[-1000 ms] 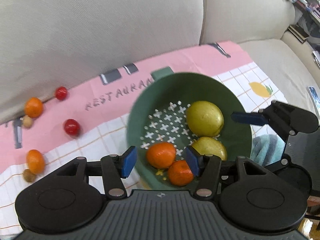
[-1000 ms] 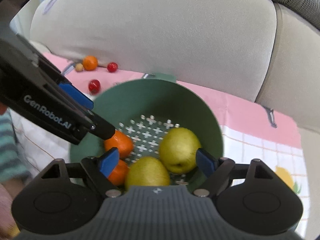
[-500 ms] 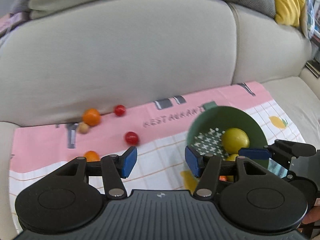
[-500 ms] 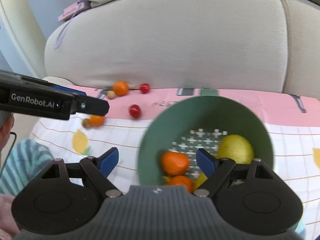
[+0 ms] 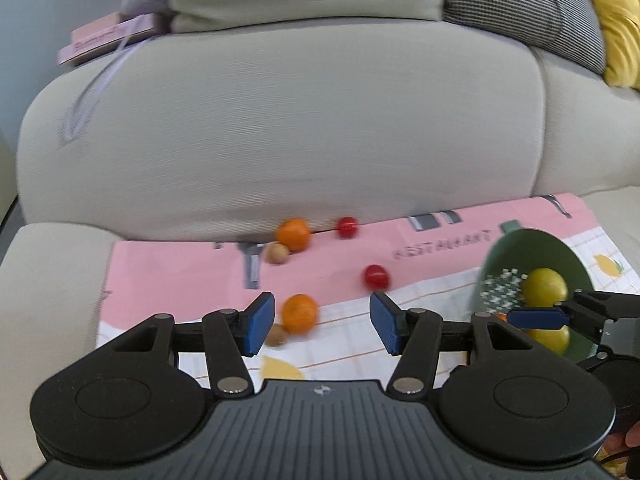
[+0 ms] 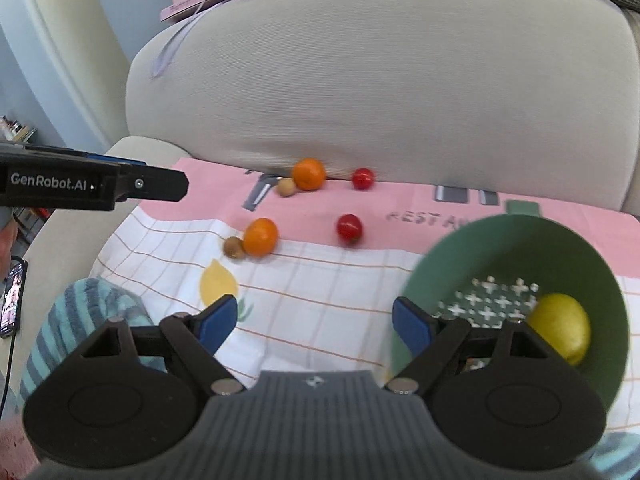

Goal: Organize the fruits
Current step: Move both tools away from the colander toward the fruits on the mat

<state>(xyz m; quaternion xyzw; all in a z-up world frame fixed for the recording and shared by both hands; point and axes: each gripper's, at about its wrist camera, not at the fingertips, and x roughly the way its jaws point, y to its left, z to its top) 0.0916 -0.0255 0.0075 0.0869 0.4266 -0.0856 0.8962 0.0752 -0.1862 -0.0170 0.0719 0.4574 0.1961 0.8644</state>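
A green colander bowl (image 5: 560, 256) (image 6: 520, 240) sits at the right on the cloth and holds yellow-green pears (image 5: 545, 288) (image 6: 562, 328). Loose on the cloth lie two oranges (image 5: 299, 313) (image 5: 293, 234) (image 6: 260, 236) (image 6: 308, 173), two red tomatoes (image 5: 376, 276) (image 5: 346, 227) (image 6: 349, 227) (image 6: 363, 178) and two small brown fruits (image 5: 277, 253) (image 6: 233, 247). My left gripper (image 5: 322, 322) is open and empty, above the near orange. My right gripper (image 6: 316, 324) is open and empty, left of the bowl.
A pink and white checked cloth (image 6: 320, 280) covers the beige sofa seat. The sofa backrest (image 5: 280, 120) rises right behind the fruit. A pink book (image 5: 104, 38) lies on top of it. A striped sleeve (image 6: 88, 312) and a phone (image 6: 12, 300) are at the left.
Both grippers have pulled back and up from over the bowl and swung left. The loose fruit on the cloth has come into the middle of both views.
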